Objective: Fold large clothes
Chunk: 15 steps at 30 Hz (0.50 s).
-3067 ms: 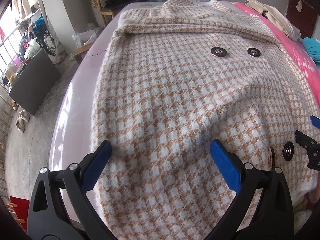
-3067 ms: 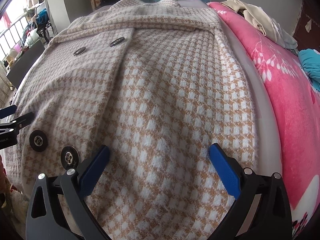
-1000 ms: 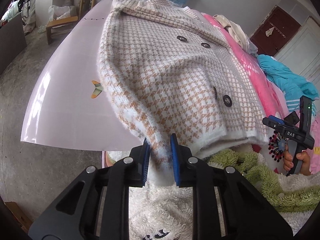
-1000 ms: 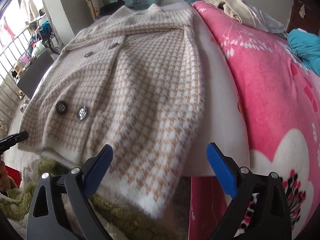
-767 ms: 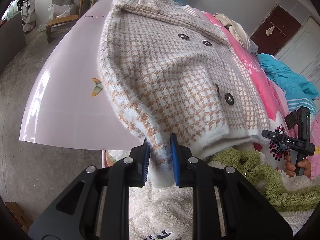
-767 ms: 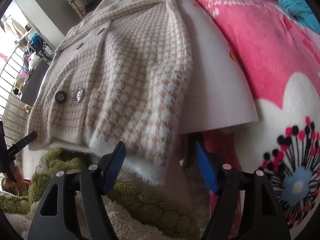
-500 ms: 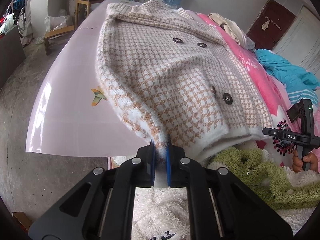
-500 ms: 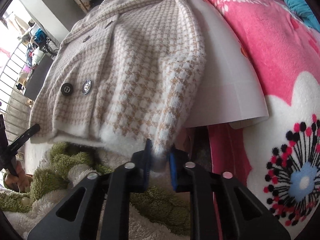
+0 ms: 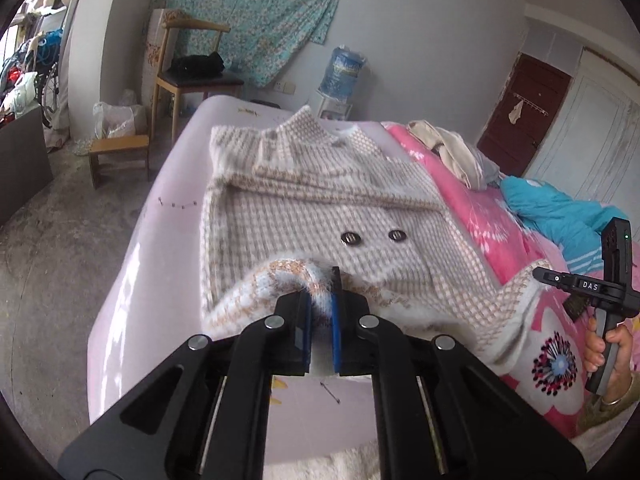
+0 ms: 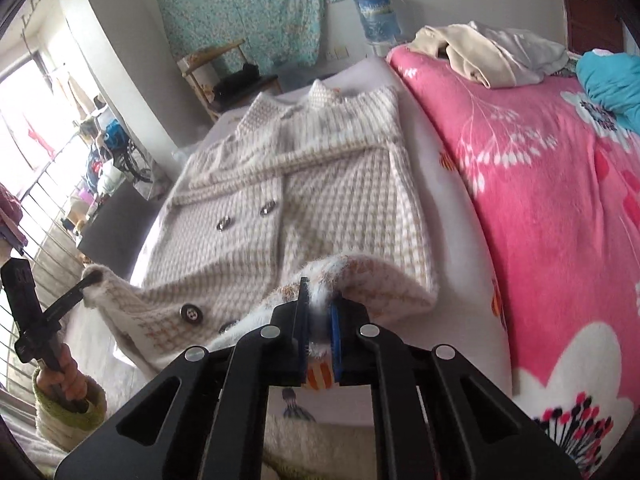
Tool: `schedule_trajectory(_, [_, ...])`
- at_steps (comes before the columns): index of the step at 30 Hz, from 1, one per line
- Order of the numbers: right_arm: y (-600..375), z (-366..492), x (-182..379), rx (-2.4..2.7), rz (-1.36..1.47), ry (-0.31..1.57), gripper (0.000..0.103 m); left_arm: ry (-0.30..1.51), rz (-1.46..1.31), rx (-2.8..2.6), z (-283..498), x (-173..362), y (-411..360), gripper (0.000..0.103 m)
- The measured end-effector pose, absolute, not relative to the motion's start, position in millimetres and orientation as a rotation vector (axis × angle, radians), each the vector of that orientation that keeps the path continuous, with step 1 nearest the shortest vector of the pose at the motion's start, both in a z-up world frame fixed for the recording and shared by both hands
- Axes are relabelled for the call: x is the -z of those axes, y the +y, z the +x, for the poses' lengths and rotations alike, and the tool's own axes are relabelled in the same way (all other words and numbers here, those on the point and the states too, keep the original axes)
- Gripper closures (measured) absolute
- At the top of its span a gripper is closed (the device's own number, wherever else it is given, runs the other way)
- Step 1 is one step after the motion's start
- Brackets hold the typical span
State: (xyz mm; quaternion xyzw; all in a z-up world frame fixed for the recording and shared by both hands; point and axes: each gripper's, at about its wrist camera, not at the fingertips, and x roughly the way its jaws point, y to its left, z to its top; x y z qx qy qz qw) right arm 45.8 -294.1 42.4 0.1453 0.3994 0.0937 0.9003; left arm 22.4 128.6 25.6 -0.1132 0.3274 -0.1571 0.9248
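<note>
Pale lilac sheeting covers the bed where the houndstooth coat lies, collar toward the far wall, its near hem lifted off the surface at both corners. Motion blur softens the weave, and the lower pair of buttons shows only from the right wrist; the left wrist view hides them behind the raised fold. The left gripper is pressed together on the fluffy white hem corner at its side. The right gripper likewise pinches the opposite hem corner, fabric bunched between its blue pads. Each view catches the other tool at its edge, held by a hand in a green-cuffed sleeve. Beside the coat spreads a pink flowered blanket.
</note>
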Motion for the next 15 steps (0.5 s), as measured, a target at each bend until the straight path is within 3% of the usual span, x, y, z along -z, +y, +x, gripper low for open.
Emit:
schedule_trajectory(10, [-301.8,150.6,-34.2,-0.187,0.402,0.724,0.092,0.699,-0.235,0.196,128.0,-19.8,134.5,0.096])
schedule_trajectory(12, [-303.9,168.0,-25.1,-0.190,0.425,0.741,0.086,0.743,-0.252,0.174,146.1,-10.1,136.4,0.093])
schedule_trajectory(13, [-305.2,174.9,-21.0,-0.188,0.437,0.756,0.077,0.758,-0.265,0.174,151.8,-5.5,137.7,0.092])
schedule_trajectory(14, [-306.8,179.0,-18.2,-0.190,0.447,0.758,0.061,0.775,-0.280,0.178,155.8,-1.5,139.0,0.088])
schedule_trajectory(15, [-309.4,180.0,-17.2,-0.183,0.449,0.748,0.054,0.792,-0.294,0.184,159.6,1.4,140.1,0.086])
